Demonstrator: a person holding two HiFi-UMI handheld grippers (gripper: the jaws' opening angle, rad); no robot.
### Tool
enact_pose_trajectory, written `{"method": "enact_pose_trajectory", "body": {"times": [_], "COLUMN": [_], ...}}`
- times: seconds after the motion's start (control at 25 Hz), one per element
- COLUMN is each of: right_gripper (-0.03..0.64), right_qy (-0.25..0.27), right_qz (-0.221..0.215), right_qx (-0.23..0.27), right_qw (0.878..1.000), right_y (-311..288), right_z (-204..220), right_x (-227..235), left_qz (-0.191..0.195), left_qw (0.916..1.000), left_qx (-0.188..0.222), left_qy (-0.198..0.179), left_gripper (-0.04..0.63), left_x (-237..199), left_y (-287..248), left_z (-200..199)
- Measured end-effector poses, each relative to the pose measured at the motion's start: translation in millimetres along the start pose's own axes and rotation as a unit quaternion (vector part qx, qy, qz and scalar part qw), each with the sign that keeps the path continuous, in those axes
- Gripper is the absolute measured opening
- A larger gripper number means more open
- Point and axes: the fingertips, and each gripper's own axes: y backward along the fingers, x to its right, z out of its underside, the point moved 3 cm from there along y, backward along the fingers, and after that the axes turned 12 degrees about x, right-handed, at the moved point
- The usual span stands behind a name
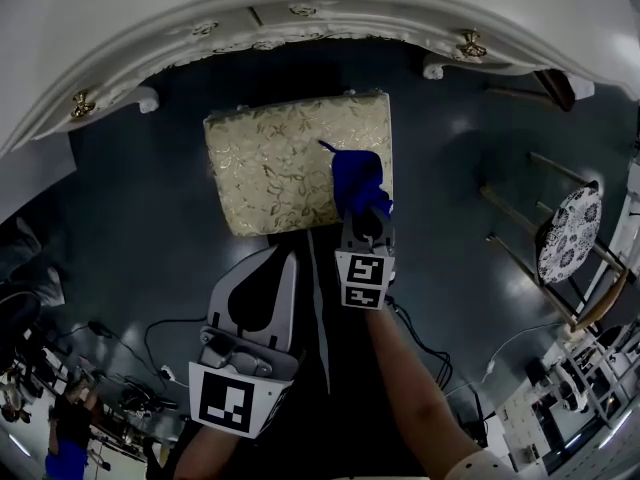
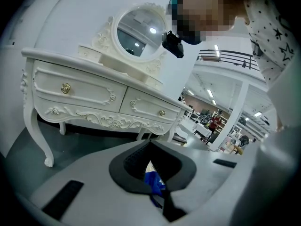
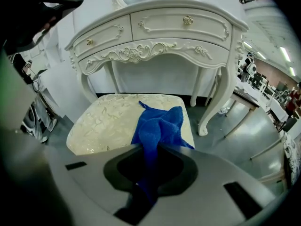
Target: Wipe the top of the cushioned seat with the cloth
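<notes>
Fingers (image 3: 186,173) of right gripper (image 3: 151,160) clamped on cloth (image 3: 160,126), free end lying ahead on cushioned seat (image 3: 106,121). Left gripper (image 1: 282,263) pressed together, empty, short of seat. Judged: wipe barely under way, most of top remaining.

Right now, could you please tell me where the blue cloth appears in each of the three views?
Head view: blue cloth right of centre, on the cushioned seat's right side, clamped by the right hand-held gripper.
Left gripper view: only a blue sliver, low centre, glimpsed through the gap between the jaws.
Right gripper view: low centre, draped on the seat and running into the jaws.
Shared landmark: the white dressing table.
</notes>
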Motion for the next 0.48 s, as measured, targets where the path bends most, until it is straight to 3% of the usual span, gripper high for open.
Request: {"method": "enact_pose_trajectory", "body": {"times": [0.48], "right_gripper": [0.06], "right_qy": [0.004], "right_qz": [-0.007], "right_qx": [0.003], "right_qw": [1.0], "right_y": [-3.4], "right_z": [-1.2], "right_x": [-29.5], "left_qz": [-0.011], "left_qw": [0.9998], "left_qx": [0.01], "left_qy": [0.009], "left_gripper": [0.009], "left_x": [-17.1], "left_y": [16.0], "left_z": [-1.3]}}
